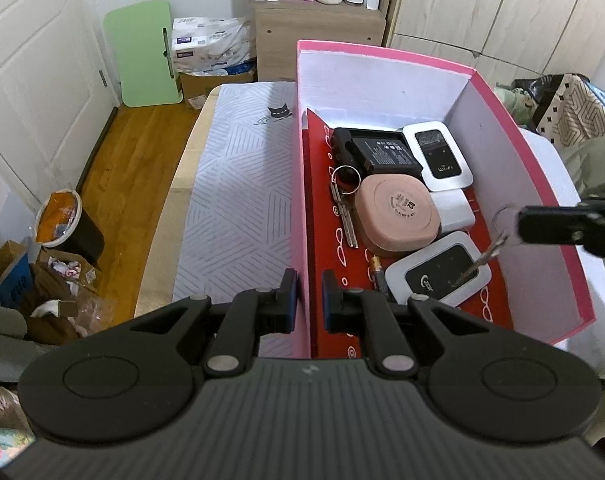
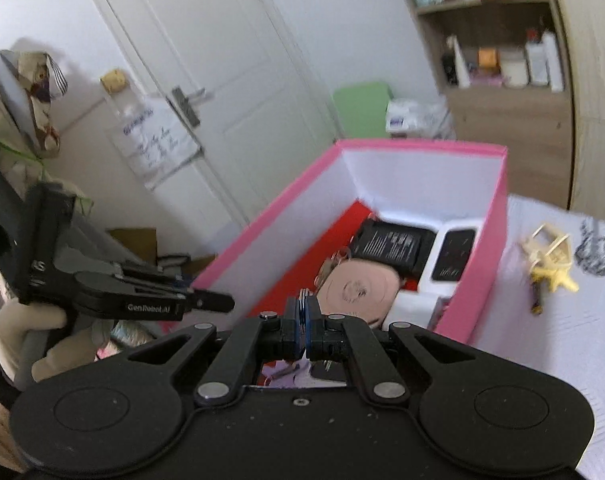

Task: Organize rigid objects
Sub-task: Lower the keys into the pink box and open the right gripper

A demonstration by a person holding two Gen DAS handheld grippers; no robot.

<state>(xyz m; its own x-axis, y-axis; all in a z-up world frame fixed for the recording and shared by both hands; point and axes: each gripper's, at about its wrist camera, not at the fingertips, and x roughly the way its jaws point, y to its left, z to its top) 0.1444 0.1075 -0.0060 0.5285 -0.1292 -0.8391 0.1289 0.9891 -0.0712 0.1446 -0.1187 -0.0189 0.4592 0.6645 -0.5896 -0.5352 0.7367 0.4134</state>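
Your left hand-held gripper (image 1: 308, 298) is clamped on the near left wall of the pink cardboard box with white inner walls and red floor (image 1: 386, 80), one pad either side. Your right hand-held gripper (image 2: 303, 312) has its jaws together on a metal key ring with a key dangling (image 1: 496, 236) above the box's right side. Inside lie a black rectangular battery pack (image 1: 382, 152), a round-cornered pink case (image 1: 398, 210), two white-and-black pocket wifi routers (image 1: 442, 156) and a loose bunch of keys (image 1: 344, 200). The box sits on a grey striped cloth (image 1: 238, 184).
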